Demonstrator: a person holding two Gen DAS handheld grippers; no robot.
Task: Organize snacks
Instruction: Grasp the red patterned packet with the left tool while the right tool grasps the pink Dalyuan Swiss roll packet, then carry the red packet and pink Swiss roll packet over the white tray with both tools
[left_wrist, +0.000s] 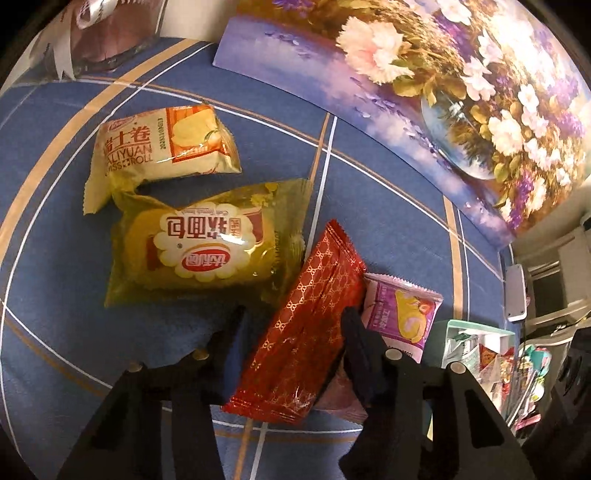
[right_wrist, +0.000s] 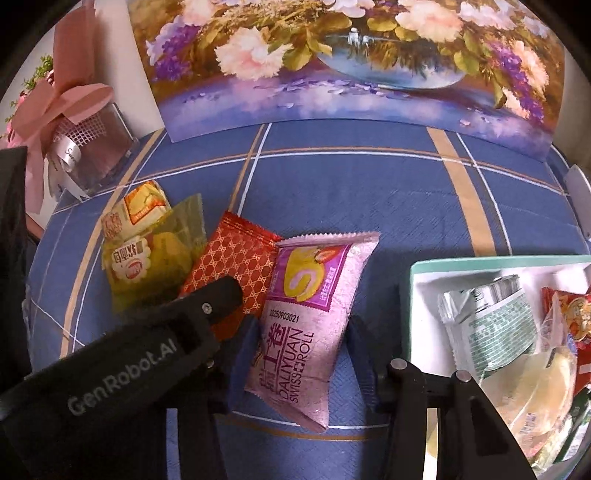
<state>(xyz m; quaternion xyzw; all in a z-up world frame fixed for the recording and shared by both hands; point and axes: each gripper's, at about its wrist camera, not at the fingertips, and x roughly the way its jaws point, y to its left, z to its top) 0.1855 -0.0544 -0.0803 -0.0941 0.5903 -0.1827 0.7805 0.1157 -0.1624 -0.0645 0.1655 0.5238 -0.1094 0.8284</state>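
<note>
Red foil with a gold lattice print covers the red packet (left_wrist: 306, 325), which lies slantwise on the blue checked tablecloth (left_wrist: 388, 206) between the fingers of the left gripper (left_wrist: 291, 350). Those jaws stand partly closed around it; whether the pads already press on the foil I cannot tell. Just beside it, partly tucked under its edge, is the pink Swiss-roll packet (right_wrist: 310, 325), matt and slightly crumpled, with a purple label. The right gripper (right_wrist: 301, 354) straddles this one, jaws narrowed to about the packet's width, and contact there is also unclear.

Further toward the left edge of the cloth lie two more snacks, touching each other: a yellow soft-bread packet (left_wrist: 207, 243) in glossy see-through wrap, and beyond it a cream Swiss-roll packet (left_wrist: 162, 151). By my reckoning the job is about half done. The pale green box (right_wrist: 491, 264) at the right edge of the cloth already holds several wrapped snacks, while four packets wait outside it, two now being taken up.

At the far edge of the cloth a flower painting (right_wrist: 351, 55) leans upright, and a pink-ribboned gift box (right_wrist: 92, 140) stands at the far left corner.
</note>
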